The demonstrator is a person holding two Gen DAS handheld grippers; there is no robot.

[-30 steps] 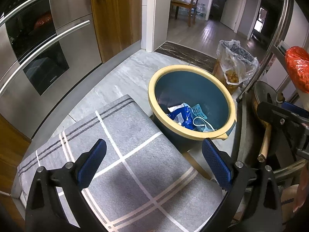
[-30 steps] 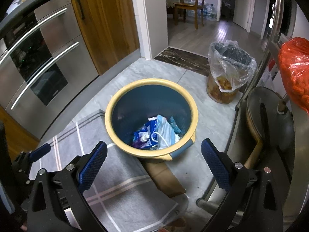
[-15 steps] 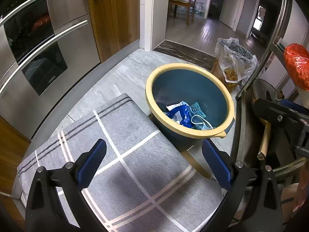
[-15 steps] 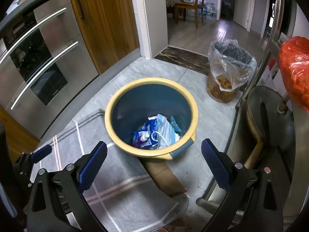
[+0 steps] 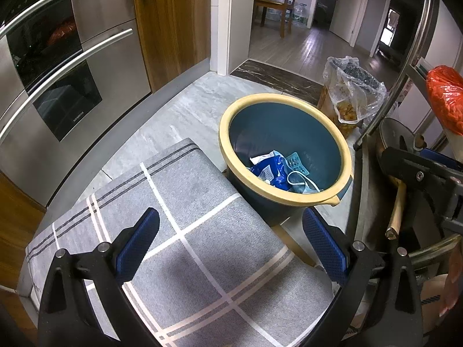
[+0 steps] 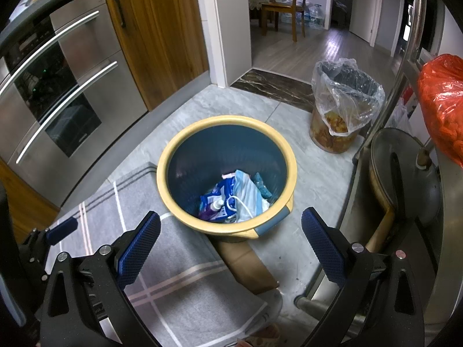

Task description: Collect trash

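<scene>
Left view: left gripper (image 5: 231,240) spread wide, fingers empty, above the mat (image 5: 185,231); bin (image 5: 285,156) at one o'clock, trash (image 5: 275,170) inside. Right view: right gripper (image 6: 231,240) wide open, empty; bin (image 6: 227,170) at twelve o'clock.

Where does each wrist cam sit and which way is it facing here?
Left wrist: on the left gripper, above the grey checked mat, angled down and forward toward the blue bin; shows its own open blue-padded fingers and, at the right edge, part of the right gripper.
Right wrist: on the right gripper, almost over the bin, looking down into it; shows its own open fingers, with a finger of the left gripper at lower left.
Shared: bin with its trash, mat, oven, bag-lined pail, doorway chair.
</scene>
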